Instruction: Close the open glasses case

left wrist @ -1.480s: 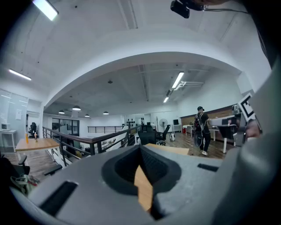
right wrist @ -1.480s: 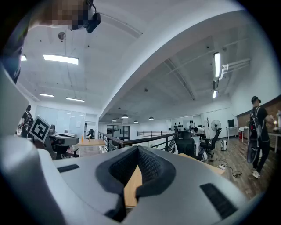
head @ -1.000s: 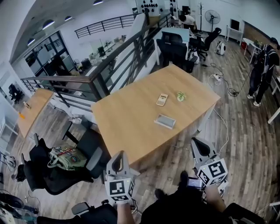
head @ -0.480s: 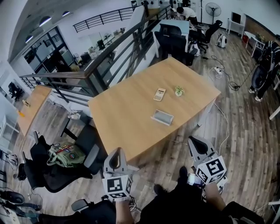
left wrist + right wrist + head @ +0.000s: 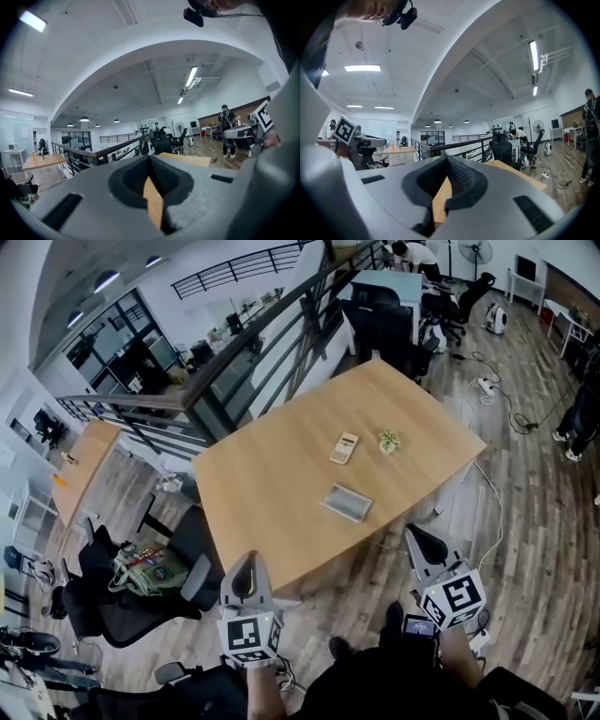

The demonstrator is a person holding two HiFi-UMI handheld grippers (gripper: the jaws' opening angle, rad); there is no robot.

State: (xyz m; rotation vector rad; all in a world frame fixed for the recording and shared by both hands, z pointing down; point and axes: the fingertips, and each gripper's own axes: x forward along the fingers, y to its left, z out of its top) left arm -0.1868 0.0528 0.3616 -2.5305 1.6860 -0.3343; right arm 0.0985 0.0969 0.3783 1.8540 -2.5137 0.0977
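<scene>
Head view from above. The grey rectangular glasses case (image 5: 349, 503) lies flat on the light wooden counter (image 5: 272, 474), near the counter's front edge and a little right of its middle. Behind it, well apart, lie a small cream rectangular object (image 5: 345, 448) and, just beside that, a small green plant (image 5: 388, 441). The left gripper (image 5: 248, 565) and the right gripper (image 5: 418, 539) are held in front of the counter, above the wood-plank floor (image 5: 525, 521), both well apart from the case. In the left gripper view, the jaws of the left gripper (image 5: 150, 157) meet at their tips with nothing between them; only a strip of counter shows through the slit behind the tips. In the right gripper view, the jaws of the right gripper (image 5: 447, 157) likewise stand together and empty.
</scene>
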